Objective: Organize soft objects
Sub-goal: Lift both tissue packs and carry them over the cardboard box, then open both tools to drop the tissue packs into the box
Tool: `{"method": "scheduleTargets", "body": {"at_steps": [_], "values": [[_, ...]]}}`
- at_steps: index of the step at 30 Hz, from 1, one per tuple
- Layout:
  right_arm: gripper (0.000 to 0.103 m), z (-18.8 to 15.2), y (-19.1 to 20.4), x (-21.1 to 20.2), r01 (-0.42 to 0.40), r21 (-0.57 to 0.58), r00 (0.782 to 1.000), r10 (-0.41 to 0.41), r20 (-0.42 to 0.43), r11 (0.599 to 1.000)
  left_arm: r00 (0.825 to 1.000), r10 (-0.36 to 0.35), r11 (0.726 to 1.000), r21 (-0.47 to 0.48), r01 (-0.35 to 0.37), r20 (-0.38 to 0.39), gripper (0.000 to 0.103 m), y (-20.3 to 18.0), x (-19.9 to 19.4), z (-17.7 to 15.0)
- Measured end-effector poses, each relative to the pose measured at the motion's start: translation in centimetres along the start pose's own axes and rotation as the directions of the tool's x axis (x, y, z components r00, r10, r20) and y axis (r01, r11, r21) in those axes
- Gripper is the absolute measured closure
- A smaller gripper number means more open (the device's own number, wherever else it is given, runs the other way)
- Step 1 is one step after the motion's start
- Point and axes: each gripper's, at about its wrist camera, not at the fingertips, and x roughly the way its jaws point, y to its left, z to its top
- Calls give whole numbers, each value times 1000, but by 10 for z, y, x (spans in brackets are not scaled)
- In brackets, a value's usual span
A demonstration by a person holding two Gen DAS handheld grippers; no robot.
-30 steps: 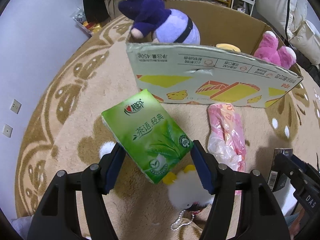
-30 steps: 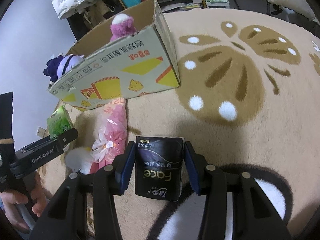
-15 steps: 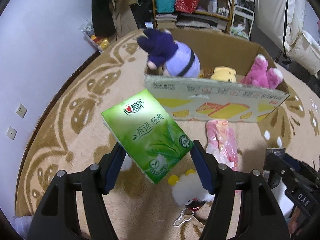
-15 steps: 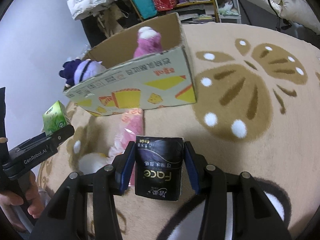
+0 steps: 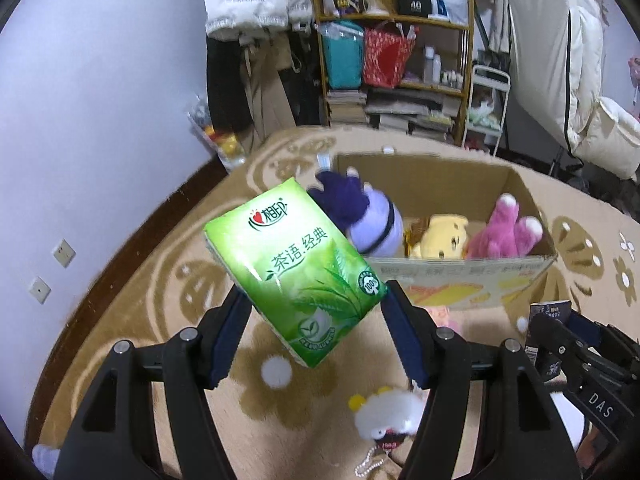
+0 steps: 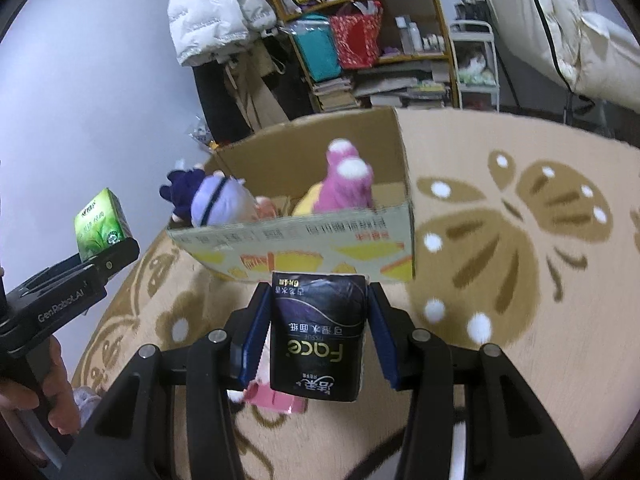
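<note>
Green tissue pack, pinched askew in our left gripper, may slip short of the cardboard box, while our right gripper clamps the black tissue pack.

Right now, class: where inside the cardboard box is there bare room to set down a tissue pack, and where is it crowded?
Free: the strip of box floor behind the pink plush, along the back wall of the cardboard box. Crowded: the front, where the purple plush, yellow plush and pink plush sit side by side.

We see both wrist views angled down, fairly near, at the open cardboard box of plush toys, which they share.
</note>
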Motion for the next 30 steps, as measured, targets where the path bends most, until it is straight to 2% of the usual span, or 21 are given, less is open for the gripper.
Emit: {"method": "scheduleTargets", "body": {"at_steps": [6, 15, 19, 27, 30], "values": [[53, 23, 10, 1, -3, -38, 999, 5, 38, 999, 998, 14, 1000, 17, -15, 66, 37, -4, -4, 17], [53, 61, 11, 9, -11, -67, 997, 17, 80, 998, 991, -44, 998, 39, 39, 123, 37, -18, 9, 49], [53, 79, 12, 10, -15, -86, 994, 24, 107, 996, 988, -44, 997, 63, 35, 146, 37, -27, 17, 61], [52, 120, 11, 14, -14, -92, 987, 29, 157, 996, 988, -71, 995, 73, 61, 134, 37, -40, 39, 73], [52, 128, 8, 23, -35, -73, 990, 44, 135, 997, 988, -84, 994, 81, 74, 129, 37, -45, 44, 72]]}}
